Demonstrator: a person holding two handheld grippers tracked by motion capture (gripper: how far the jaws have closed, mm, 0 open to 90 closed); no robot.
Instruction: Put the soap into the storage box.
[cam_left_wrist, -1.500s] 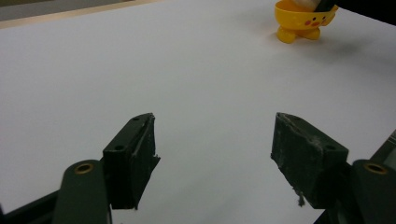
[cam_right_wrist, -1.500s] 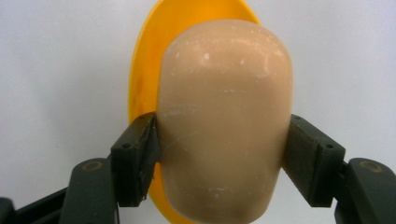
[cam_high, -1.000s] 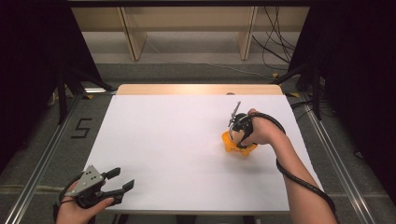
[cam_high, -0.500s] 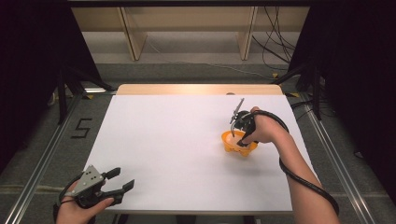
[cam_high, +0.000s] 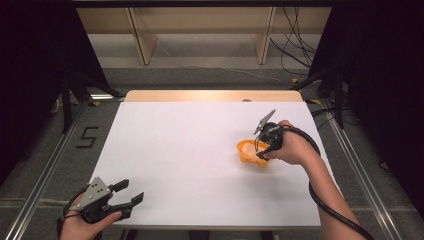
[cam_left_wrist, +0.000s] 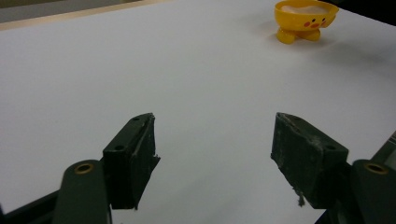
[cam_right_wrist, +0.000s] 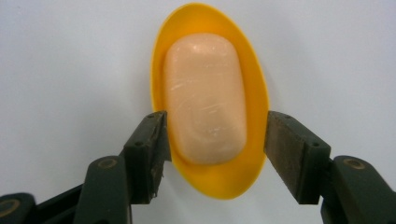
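Two black jaws of the right gripper (cam_right_wrist: 212, 154) straddle the yellow soap dish (cam_right_wrist: 210, 100) across its narrow width and have just been closing; both pads sit at the rim, though a firm pinch cannot be confirmed. The dish stands right of centre on the white table (cam_high: 175, 150), a peach soap bar (cam_right_wrist: 205, 95) lying in it. The left gripper (cam_high: 131, 192) waits wide open and empty at the near left edge, clear of the work.
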